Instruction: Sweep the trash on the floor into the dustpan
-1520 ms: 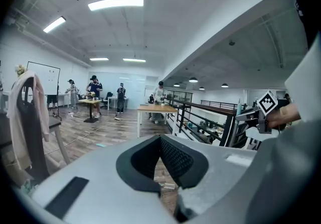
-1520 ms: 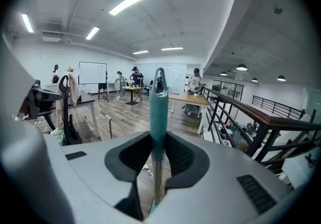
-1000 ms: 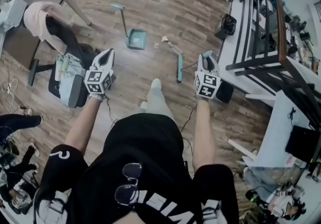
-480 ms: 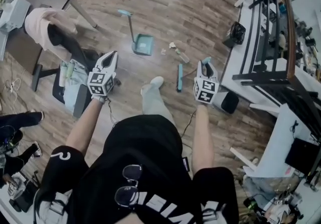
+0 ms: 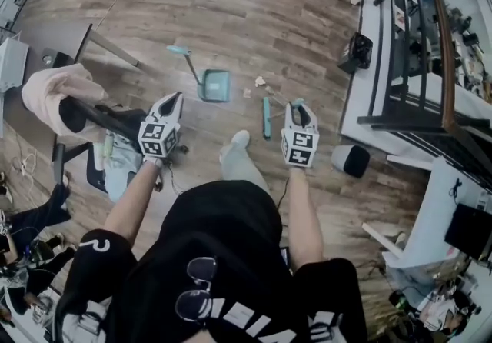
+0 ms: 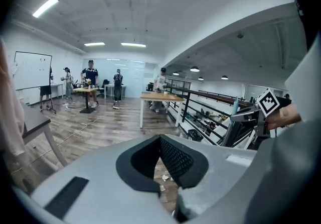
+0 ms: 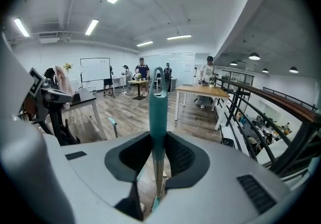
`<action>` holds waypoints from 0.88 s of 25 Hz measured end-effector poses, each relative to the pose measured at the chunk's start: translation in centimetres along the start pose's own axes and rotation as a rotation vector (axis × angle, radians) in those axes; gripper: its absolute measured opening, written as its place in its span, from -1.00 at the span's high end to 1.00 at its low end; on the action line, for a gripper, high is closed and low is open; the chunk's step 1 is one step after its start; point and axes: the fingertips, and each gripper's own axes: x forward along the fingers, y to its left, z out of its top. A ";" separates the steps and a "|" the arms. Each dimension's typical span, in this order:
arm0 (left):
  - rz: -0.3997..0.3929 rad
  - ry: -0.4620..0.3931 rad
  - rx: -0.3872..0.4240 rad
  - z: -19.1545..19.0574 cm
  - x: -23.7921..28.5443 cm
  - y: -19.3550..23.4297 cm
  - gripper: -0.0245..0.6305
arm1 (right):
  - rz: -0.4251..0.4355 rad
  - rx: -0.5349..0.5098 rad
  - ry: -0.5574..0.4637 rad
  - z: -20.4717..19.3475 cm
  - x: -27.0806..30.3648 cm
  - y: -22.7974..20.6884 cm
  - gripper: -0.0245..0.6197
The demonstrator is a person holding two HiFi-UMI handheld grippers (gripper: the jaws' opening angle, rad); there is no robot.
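Teal broom point(image 5: 267, 118) clamped in right hand-held gripper point(image 5: 298, 108); left hand-held gripper point(image 5: 172, 100) closed, empty. Teal dustpan point(image 5: 215, 86) on floor point(image 5: 231, 11), trash point(image 5: 260, 81) near it.

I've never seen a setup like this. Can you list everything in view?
dustpan: one, teal, on the wood floor ahead
trash bits: a few, pale, right of the dustpan
broom: one, teal, head on the floor, handle in the right gripper
chair: one, black, at left, pink cloth draped on it
railing: one, dark, at right
left gripper: one, grey, shut, empty
right gripper: one, grey, shut on the broom
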 end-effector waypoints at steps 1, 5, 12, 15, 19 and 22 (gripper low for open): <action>-0.007 0.008 -0.001 0.0 1.0 0.5 0.93 | 0.002 0.008 0.000 0.4 0.9 0.2 0.67; -0.018 0.032 -0.011 0.2 4.8 2.6 0.93 | -0.002 0.020 -0.003 1.7 4.3 0.6 0.67; -0.001 0.101 -0.026 -0.6 9.6 6.4 0.93 | 0.017 0.038 0.005 3.7 8.0 2.2 0.67; -0.015 0.134 -0.012 -1.0 11.7 8.4 0.93 | 0.011 0.054 0.004 4.8 9.1 2.9 0.67; -0.046 0.191 -0.006 -2.5 16.1 11.6 0.82 | -0.007 0.059 -0.001 6.5 12.0 3.3 0.67; -0.085 0.250 0.016 -4.5 19.2 13.1 0.72 | -0.038 0.068 0.009 6.9 13.2 3.8 0.67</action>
